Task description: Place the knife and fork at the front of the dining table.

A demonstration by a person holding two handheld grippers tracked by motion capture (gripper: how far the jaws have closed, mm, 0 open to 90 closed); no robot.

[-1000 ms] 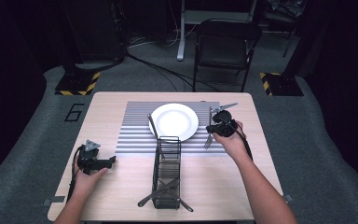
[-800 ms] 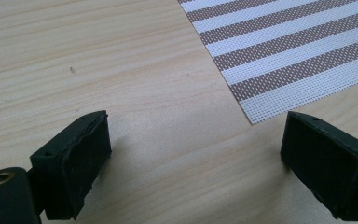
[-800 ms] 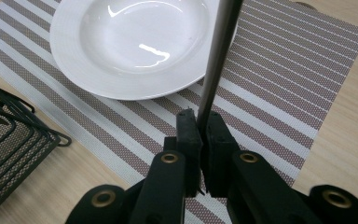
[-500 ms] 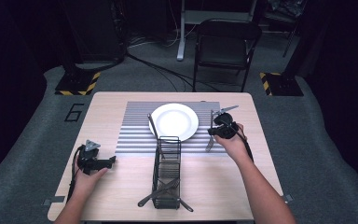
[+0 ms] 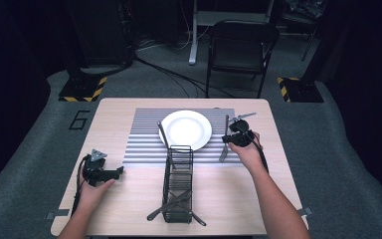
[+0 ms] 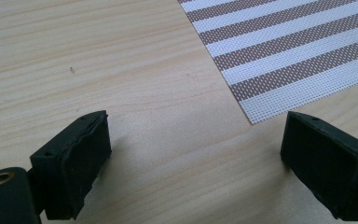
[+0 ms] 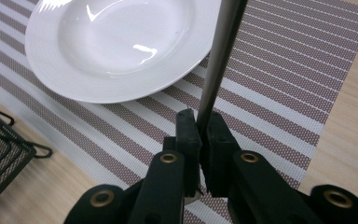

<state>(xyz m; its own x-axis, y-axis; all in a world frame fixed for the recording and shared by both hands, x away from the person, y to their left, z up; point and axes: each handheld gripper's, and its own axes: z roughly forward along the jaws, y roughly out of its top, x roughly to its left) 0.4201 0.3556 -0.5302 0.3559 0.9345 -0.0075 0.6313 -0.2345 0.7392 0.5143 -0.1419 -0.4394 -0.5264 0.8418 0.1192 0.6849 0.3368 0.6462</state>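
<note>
Right gripper (image 7: 199, 135) jaws clenched on utensil handle (image 7: 219, 56); left gripper (image 6: 191, 163) jaws released, idle; we advise lowering utensil flat, parallel beside plate (image 7: 116, 46) on placemat (image 7: 279, 84)

Light comes from overhead, centred on the desk (image 5: 129, 107); the room around it is near black, w/ the chair (image 5: 241, 47) and floor cables dim. The high view is soft and low-res, slight grain in the dark areas. The white plate (image 7: 114, 49) shows bright glare spots, approx. at its upper rim and centre. In the left gripper view the hand-held gripper (image 6: 193, 161) casts soft shadows on the wood, w/ sharp focus on the mat (image 6: 284, 42) weave. In the right gripper view, near parts are a bit blurred.
</note>
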